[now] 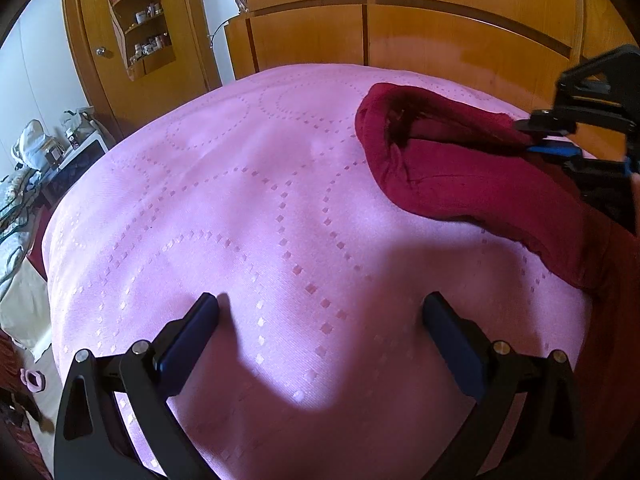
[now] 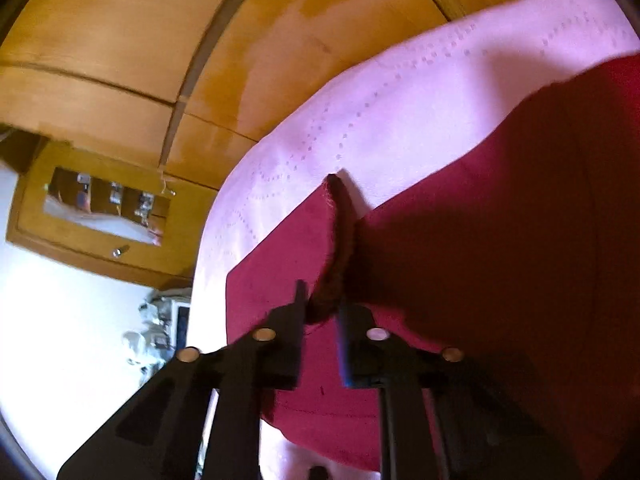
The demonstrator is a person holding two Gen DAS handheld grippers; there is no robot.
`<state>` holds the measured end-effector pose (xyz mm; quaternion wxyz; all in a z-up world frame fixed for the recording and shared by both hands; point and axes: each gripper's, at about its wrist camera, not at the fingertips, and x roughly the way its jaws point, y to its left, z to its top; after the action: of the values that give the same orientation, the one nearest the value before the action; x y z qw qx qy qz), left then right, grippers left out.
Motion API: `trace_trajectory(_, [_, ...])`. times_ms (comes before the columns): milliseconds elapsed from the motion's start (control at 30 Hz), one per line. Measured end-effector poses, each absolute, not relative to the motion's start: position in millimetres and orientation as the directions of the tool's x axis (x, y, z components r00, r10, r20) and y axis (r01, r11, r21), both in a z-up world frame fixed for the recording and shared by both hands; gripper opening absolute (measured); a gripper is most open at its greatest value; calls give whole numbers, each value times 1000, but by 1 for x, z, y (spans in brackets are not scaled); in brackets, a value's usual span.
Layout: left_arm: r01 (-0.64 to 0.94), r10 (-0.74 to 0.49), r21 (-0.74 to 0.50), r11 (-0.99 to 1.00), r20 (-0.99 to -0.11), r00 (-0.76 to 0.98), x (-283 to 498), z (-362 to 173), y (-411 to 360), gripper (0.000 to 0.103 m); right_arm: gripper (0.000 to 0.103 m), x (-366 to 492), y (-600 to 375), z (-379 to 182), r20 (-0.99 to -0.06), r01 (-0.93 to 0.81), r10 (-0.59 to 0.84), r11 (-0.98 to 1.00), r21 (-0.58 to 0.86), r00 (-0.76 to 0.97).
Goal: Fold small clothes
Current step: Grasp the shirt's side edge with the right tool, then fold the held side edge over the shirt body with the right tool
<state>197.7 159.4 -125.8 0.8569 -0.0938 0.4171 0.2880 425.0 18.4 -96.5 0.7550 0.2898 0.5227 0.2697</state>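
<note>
A dark red garment (image 1: 460,176) lies rumpled on the right side of a pink bedspread (image 1: 248,208). My left gripper (image 1: 320,312) hovers open over bare bedspread, with nothing between its fingers. At the right edge of the left wrist view, my right gripper (image 1: 524,136) pinches the garment's upper edge. In the right wrist view the right gripper (image 2: 322,304) is shut on a raised fold of the red garment (image 2: 500,220), whose fabric stands up between the pads.
Wooden wardrobe doors (image 1: 420,20) rise behind the bed. A glass-fronted cabinet (image 1: 140,20) stands at the back left. Clutter and a white box (image 1: 84,148) fill the floor beside the bed's left edge. Open bedspread spreads left of the garment.
</note>
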Motion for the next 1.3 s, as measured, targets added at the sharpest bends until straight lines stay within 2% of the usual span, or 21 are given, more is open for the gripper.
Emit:
trace_trajectory(200, [-573, 416, 79, 816, -769, 485, 198, -126, 160, 101, 11, 401, -31, -56, -611, -176, 675, 718, 673, 415])
trace_trajectory(567, [-571, 408, 74, 817, -775, 482, 199, -124, 163, 101, 11, 345, -186, -5, -582, -153, 524, 810, 565, 622])
trace_trajectory(733, [-573, 419, 90, 814, -774, 474, 200, -123, 161, 101, 11, 336, -209, -17, -580, -163, 580, 773, 613, 571])
trace_trajectory(767, [-573, 423, 95, 814, -774, 472, 200, -123, 160, 101, 14, 336, -203, -23, -587, -175, 602, 764, 622, 542])
trace_trajectory(800, [-574, 424, 96, 813, -774, 471, 200, -124, 160, 101, 27, 336, -194, -29, -590, -177, 614, 756, 630, 524])
trace_trajectory(833, [-574, 423, 94, 813, -774, 472, 200, -124, 160, 101, 53, 338, -184, -35, -587, -178, 631, 743, 645, 506])
trace_trajectory(867, [-574, 421, 91, 814, -774, 473, 199, -124, 160, 101, 65, 338, -176, -40, -579, -182, 649, 728, 661, 492])
trace_trajectory(900, [-574, 417, 86, 814, -774, 476, 199, -124, 161, 101, 70, 341, -160, -45, -572, -191, 669, 713, 675, 475])
trace_trajectory(1000, [-574, 411, 76, 815, -774, 481, 198, -124, 162, 101, 70, 354, -109, -62, -573, -207, 711, 683, 700, 408])
trace_trajectory(1033, [-575, 411, 75, 815, -774, 482, 198, -124, 162, 101, 66, 359, -96, -65, -576, -209, 716, 680, 703, 394])
trace_trajectory(1167, [-575, 411, 73, 815, -771, 486, 197, -125, 161, 101, 62, 378, -55, -72, -604, -206, 682, 716, 668, 413])
trace_trajectory(1300, [-577, 411, 66, 814, -767, 493, 196, -126, 161, 101, 57, 401, -30, -87, -681, -167, 607, 784, 598, 409])
